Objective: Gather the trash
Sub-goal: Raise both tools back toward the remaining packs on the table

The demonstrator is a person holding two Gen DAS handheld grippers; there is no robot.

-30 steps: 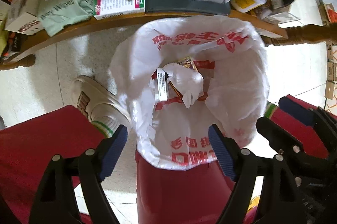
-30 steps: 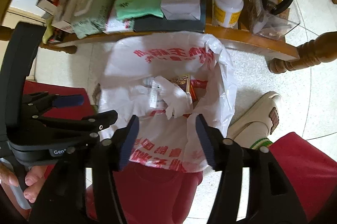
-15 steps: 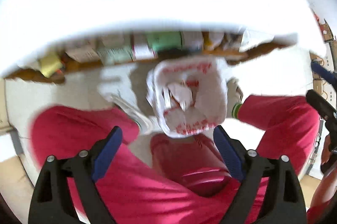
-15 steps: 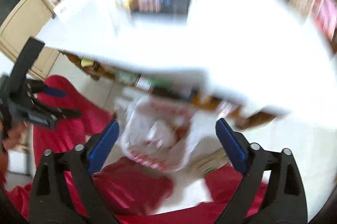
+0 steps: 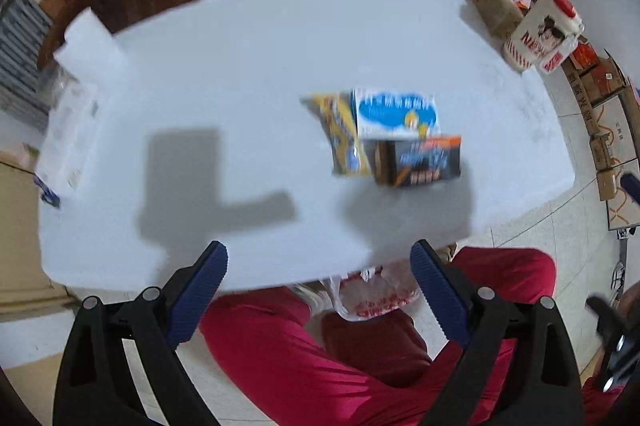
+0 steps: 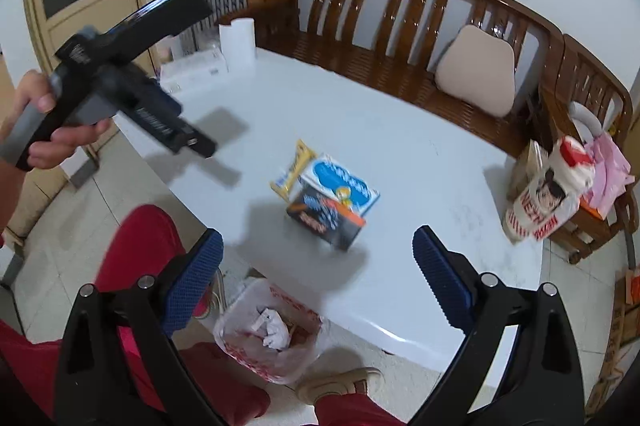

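Right wrist view puts the cluster of three packets, a yellow wrapper point(image 6: 291, 168), a blue-and-white carton point(image 6: 344, 188) and a dark box point(image 6: 326, 222), just ahead of the empty, wide-open right gripper point(image 6: 316, 262) on the white surface point(image 6: 420, 162); the left gripper point(image 5: 318, 280), jaws opening and empty, sits farther off.

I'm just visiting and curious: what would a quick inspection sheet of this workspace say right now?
Surface: white table, mostly bare.
Job's things: yellow wrapper, blue-and-white carton and dark box clustered mid-table; lined bin on the floor below the edge, crumpled trash inside.
Clutter: paper roll and white boxes at the far corner.
Grippers: left gripper opening, right gripper open, nothing between either's jaws.
Cables: nothing seen.
Surroundings: wooden bench, cushion, tiled floor.
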